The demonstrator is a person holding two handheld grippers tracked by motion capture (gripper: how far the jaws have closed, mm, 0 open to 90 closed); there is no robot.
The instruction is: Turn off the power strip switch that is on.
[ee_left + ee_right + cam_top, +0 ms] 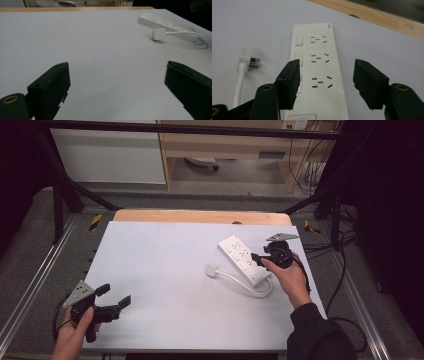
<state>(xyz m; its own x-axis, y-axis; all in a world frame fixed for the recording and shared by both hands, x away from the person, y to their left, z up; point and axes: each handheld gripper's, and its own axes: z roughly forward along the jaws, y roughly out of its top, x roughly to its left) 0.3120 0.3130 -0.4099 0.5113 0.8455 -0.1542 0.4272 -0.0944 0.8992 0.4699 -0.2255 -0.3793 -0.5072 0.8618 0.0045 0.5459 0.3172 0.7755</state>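
The white sheet over the table lies bare across its left and middle, so you have open room there. The power strip sits at the far right, near the sheet's right edge, its plug just left of it on a looped cord. Your right gripper hangs over the strip's near end, its 2 jaws apart on either side, not yet pressing. Next, I judge, you close squarely on its long sides. Your left gripper waits wide open and empty at near left.

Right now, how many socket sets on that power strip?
3 on the power strip: far end, middle, nearest, between the right gripper jaws. More may be hidden below.
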